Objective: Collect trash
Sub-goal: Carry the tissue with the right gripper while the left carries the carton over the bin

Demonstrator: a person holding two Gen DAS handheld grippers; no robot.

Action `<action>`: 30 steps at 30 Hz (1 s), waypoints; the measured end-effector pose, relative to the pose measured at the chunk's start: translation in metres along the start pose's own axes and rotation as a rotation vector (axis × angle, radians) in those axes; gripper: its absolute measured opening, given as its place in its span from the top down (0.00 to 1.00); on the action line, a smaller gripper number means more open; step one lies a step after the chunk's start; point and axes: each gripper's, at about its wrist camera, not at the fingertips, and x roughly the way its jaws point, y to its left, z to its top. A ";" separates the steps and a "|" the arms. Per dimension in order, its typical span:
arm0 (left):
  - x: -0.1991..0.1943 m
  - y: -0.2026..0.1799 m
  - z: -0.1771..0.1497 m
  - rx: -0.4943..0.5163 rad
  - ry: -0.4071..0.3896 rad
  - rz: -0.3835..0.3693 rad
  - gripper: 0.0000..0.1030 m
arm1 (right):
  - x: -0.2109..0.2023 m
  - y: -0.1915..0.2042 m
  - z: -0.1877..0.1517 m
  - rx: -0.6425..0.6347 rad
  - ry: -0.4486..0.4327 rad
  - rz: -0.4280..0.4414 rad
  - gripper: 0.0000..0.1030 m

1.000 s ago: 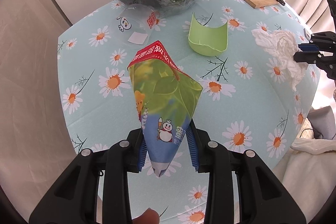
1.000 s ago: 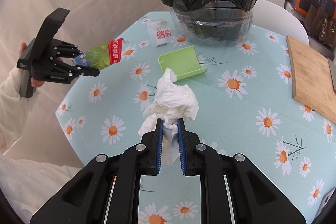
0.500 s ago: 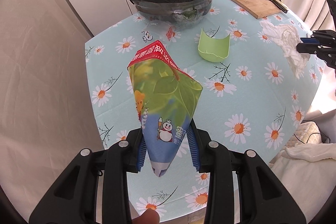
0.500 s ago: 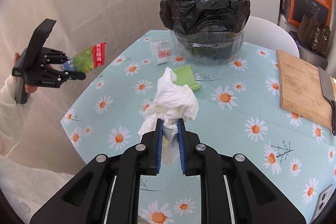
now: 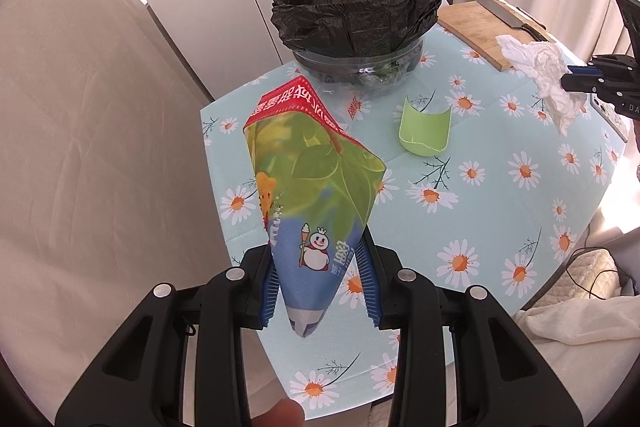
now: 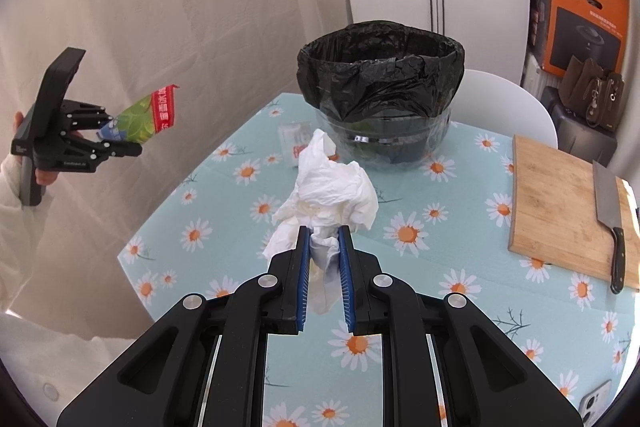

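My left gripper [image 5: 318, 281] is shut on a green, blue and red snack wrapper [image 5: 308, 179] and holds it in the air off the table's left edge; it also shows in the right wrist view [image 6: 116, 143] with the wrapper [image 6: 148, 119]. My right gripper [image 6: 325, 267] is shut on a crumpled white tissue [image 6: 332, 187] held above the table; the tissue also shows in the left wrist view [image 5: 540, 71]. The bin with a black bag [image 6: 380, 67] stands at the table's far side [image 5: 356, 11].
On the daisy-print table [image 6: 460, 267] lie a green cup piece [image 5: 426, 131], a small clear packet [image 6: 294, 139], a wooden cutting board [image 6: 560, 203] with a cleaver [image 6: 610, 211], and a phone [image 6: 596, 403]. A white chair [image 6: 504, 99] stands behind the bin.
Both grippers have risen and drawn back from the table with their loads. The bin's open top now shows in both views.
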 end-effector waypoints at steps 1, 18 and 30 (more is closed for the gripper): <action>-0.002 0.004 0.002 -0.002 -0.005 0.008 0.65 | -0.002 0.000 0.005 -0.008 -0.008 -0.008 0.87; -0.021 0.059 0.065 0.054 -0.140 -0.020 0.63 | -0.021 -0.006 0.082 0.020 -0.172 -0.117 0.87; 0.016 0.069 0.126 0.169 -0.196 -0.134 0.63 | 0.016 -0.011 0.120 0.139 -0.208 -0.187 0.87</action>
